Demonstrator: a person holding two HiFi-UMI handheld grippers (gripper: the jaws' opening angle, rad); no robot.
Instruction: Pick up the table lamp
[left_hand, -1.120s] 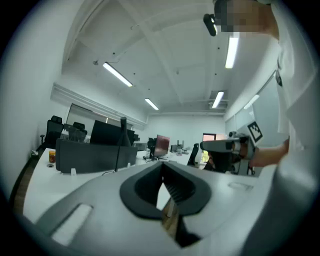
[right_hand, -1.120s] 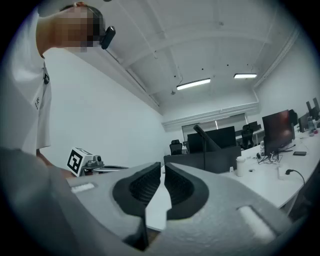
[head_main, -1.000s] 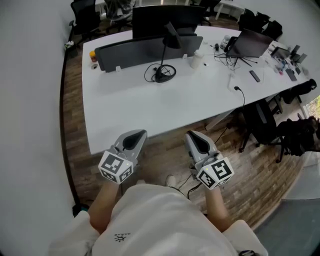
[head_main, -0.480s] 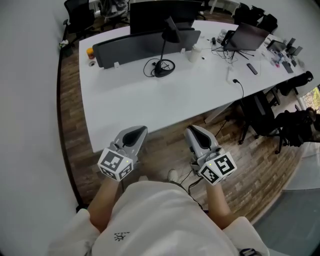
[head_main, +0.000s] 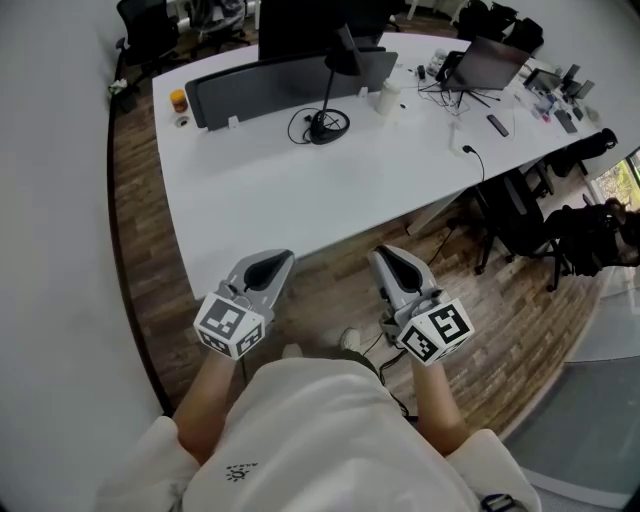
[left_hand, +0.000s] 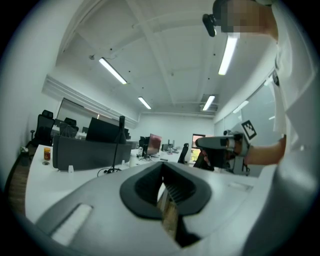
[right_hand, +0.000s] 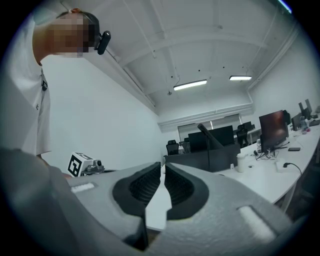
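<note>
Down at six o'clock in the head view, my shirt (head_main: 320, 440) fills the bottom and both forearms reach out from it. Left gripper (head_main: 268, 270) sits at about seven o'clock, right gripper (head_main: 395, 268) at about five, side by side and a little apart, both pointing level toward the table (head_main: 290, 195). Each marker cube faces up at me.

Left jaws, seen from the left gripper view: pressed together, pads meeting along a thin seam, nothing between them. Right jaws, seen from the right gripper view: also closed, the ribbed pads meeting at the front, and empty. Both grippers hang over the wooden floor (head_main: 150, 300), short of the table's near edge. One shoe (head_main: 347, 340) peeks out between them.

Moving out to twelve o'clock, the white tabletop runs away from me, bare across its near half. Well beyond that, at twelve o'clock from the grippers, stands the lamp (head_main: 321, 132): black, upright, its round base on the table with a loop of black cable around it, a thin stem rising to a tilted head. Neither gripper is anywhere near it.

Just behind the lamp is a dark divider (head_main: 260, 92) with a monitor (head_main: 300, 20) past it. A white cup (head_main: 389, 98) stands just right of the lamp at one o'clock. An orange jar (head_main: 179, 101) sits at eleven o'clock by the divider's left end. Further out at two o'clock there's a laptop (head_main: 487, 62) among cables, and a dark chair (head_main: 510, 215) is tucked at the table's right side at three o'clock.
</note>
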